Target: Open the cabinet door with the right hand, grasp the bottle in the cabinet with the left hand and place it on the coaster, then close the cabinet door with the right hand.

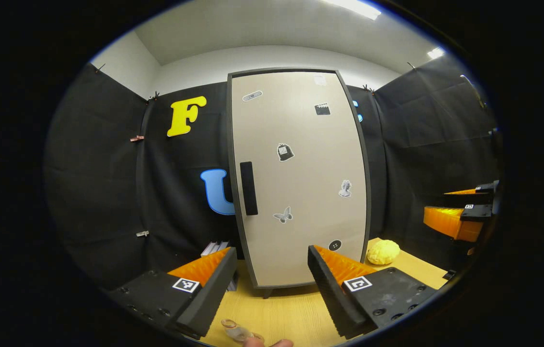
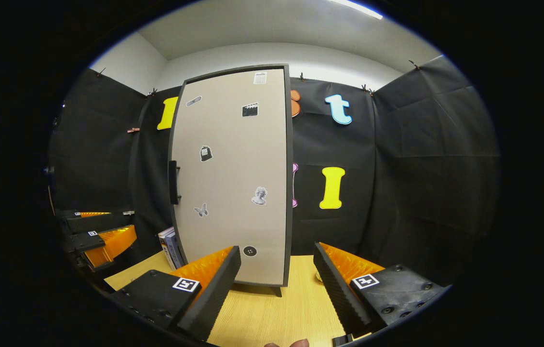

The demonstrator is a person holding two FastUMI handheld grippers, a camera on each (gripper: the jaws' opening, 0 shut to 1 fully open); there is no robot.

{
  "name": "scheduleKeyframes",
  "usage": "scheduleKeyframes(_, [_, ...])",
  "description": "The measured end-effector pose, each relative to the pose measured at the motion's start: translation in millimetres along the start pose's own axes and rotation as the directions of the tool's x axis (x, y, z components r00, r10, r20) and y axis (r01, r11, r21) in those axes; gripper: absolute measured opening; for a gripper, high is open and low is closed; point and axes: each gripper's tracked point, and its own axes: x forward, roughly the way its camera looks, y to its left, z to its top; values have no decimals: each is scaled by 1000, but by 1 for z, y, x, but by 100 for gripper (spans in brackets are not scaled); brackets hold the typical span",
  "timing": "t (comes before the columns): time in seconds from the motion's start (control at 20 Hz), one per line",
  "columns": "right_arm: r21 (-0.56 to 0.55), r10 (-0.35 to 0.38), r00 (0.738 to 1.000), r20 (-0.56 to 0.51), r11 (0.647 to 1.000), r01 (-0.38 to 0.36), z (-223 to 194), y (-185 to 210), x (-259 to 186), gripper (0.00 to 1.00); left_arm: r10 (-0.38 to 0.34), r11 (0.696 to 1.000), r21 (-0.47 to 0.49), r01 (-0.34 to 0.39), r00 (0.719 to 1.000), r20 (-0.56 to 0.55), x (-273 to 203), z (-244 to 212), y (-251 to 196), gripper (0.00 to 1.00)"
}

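In the left gripper view, the left gripper (image 1: 272, 284) hovers over the wooden surface (image 1: 281, 313) with its jaws spread wide and empty, facing the closed cabinet door (image 1: 300, 178) with its dark handle (image 1: 248, 188) on the left side; a yellow lumpy object (image 1: 383, 251) lies near the surface's right edge. In the right gripper view, the right gripper (image 2: 276, 284) likewise has its jaws wide apart, gripping nothing, before the shut door, books (image 2: 170, 248) standing just left of the cabinet.

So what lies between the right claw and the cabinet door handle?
Only bare wooden tabletop and air; in the right gripper view, the open right claw faces the closed door, its handle at the left edge.
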Motion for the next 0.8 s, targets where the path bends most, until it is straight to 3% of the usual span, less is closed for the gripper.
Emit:
scheduleKeyframes(0.6, [-41, 56, 998, 32, 998, -55, 3, 8, 13, 99, -26, 993, 119, 22, 999, 29, 7, 0, -28, 96])
scheduleKeyframes(0.8, [-37, 53, 998, 15, 998, -53, -3, 8, 18, 98, -37, 994, 98, 37, 999, 6, 0, -10, -36, 96])
